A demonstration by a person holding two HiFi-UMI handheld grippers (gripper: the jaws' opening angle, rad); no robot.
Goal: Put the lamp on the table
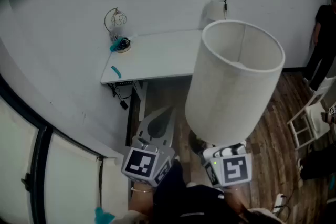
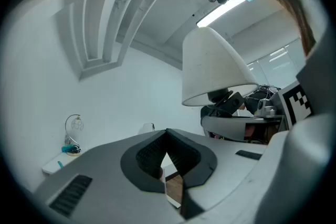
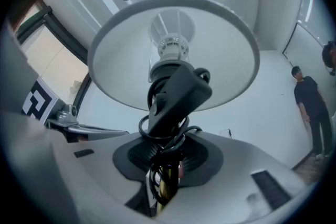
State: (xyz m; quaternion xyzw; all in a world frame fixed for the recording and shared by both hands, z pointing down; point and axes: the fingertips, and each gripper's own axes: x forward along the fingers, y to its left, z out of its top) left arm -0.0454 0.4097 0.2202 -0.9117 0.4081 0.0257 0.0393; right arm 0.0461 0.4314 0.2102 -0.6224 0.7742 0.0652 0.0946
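Progress is about half, I judge: the right gripper (image 3: 167, 171) holds the lamp (image 1: 233, 81) by its stem between 2 fingers, in the air well apart from the white surface (image 1: 157, 57), the left gripper (image 2: 167, 153) has its fingers together and empty, and placing remains.

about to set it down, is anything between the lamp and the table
Nothing visible does. The lamp, clamped in the right hand-held gripper, faces the table; a wire ornament sits at its far left corner.
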